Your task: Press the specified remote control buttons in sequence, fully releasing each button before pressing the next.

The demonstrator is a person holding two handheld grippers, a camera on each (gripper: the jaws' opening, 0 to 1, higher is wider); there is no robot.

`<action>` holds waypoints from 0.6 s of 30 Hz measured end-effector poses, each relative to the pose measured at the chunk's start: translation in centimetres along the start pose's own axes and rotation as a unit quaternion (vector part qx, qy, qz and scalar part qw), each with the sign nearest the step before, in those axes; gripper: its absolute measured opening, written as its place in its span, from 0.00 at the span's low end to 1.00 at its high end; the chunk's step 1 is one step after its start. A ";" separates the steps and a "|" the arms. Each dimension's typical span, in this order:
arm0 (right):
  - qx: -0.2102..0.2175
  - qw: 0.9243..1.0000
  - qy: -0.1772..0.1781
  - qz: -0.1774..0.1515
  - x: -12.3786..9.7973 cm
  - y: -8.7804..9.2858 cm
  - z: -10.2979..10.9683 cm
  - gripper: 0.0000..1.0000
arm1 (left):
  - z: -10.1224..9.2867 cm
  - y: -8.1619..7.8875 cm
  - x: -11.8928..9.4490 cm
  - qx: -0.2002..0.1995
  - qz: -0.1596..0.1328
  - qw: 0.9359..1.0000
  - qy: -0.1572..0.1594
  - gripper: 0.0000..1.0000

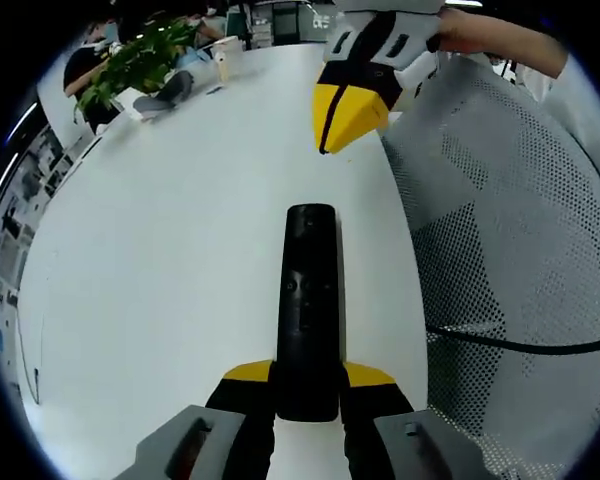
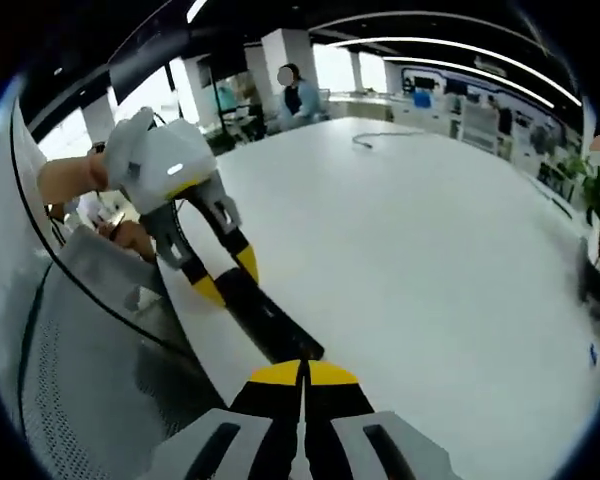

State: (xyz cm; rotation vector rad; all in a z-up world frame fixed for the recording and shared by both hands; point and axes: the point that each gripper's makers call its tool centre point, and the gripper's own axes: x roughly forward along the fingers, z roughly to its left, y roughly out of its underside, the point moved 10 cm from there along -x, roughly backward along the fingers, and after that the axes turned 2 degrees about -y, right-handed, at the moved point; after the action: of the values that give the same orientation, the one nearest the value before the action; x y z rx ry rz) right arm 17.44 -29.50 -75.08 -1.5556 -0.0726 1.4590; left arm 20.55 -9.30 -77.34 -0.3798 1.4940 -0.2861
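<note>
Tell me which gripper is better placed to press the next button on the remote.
Right. The left gripper is shut on the remote, holding it above the white table, so it is busy. The right gripper is shut and holds nothing, with its tip hovering just beyond the remote's far end.

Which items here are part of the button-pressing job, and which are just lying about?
In use: remote control, clamped in the left gripper; right gripper, jaws closed, tips by the remote.

Lying about: potted plant, cup, cable on the white table, mesh chair.
</note>
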 end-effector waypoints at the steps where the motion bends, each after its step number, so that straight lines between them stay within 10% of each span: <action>1: -0.002 1.000 -0.002 0.007 0.3 0.0 0.0 0.00 | 0.0 0.0 0.0 0.000 -0.001 1.000 0.000 0.24; 18: -0.125 0.987 -0.007 0.097 3.1 -1.3 -0.6 0.00 | 0.1 0.1 0.0 -0.005 -0.008 1.000 -0.001 0.24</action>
State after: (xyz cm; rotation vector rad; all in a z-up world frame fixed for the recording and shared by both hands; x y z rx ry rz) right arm 19.52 -27.24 -76.67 -1.7954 -0.1196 1.6637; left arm 20.68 -9.20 -77.43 -0.3991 1.4918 -0.2912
